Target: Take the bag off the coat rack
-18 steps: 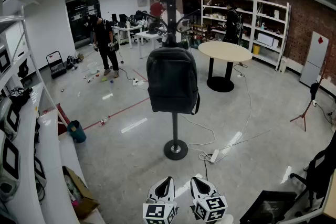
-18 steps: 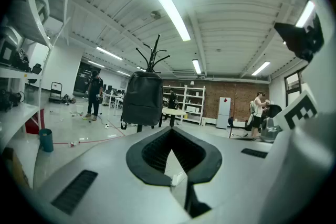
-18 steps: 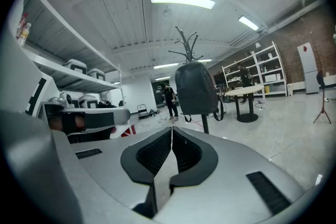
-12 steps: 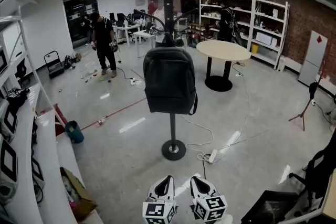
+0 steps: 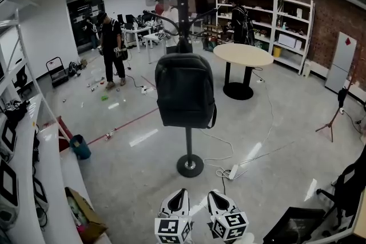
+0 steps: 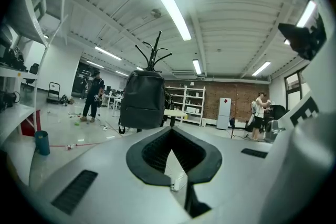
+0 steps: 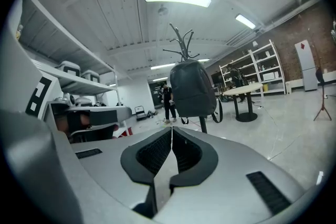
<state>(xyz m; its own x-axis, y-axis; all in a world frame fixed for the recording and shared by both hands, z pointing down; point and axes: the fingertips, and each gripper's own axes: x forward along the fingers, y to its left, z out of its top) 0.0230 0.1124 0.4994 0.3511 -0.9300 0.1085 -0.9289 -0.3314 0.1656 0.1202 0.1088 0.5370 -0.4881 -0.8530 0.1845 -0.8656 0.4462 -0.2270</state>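
The left gripper (image 5: pixel 182 196) sits low at the bottom edge of the head view, its marker cube facing the camera, and it points forward and almost level. In the left gripper view its jaws are closed together, tips meeting, with nothing between them (image 6: pixel 171 129). Ahead and well apart from both grippers, the black fabric backpack (image 5: pixel 185 90) hangs upright by its top from the black metal coat rack (image 5: pixel 189 144), whose round base stands on the grey polished floor (image 5: pixel 131 180). The backpack covers the upper pole. Just beside the left one, the right gripper (image 5: pixel 211 197) is held the same way, low and nearly level, aimed at the backpack (image 7: pixel 192 89). Its jaws are also pressed together and empty (image 7: pixel 171 129).
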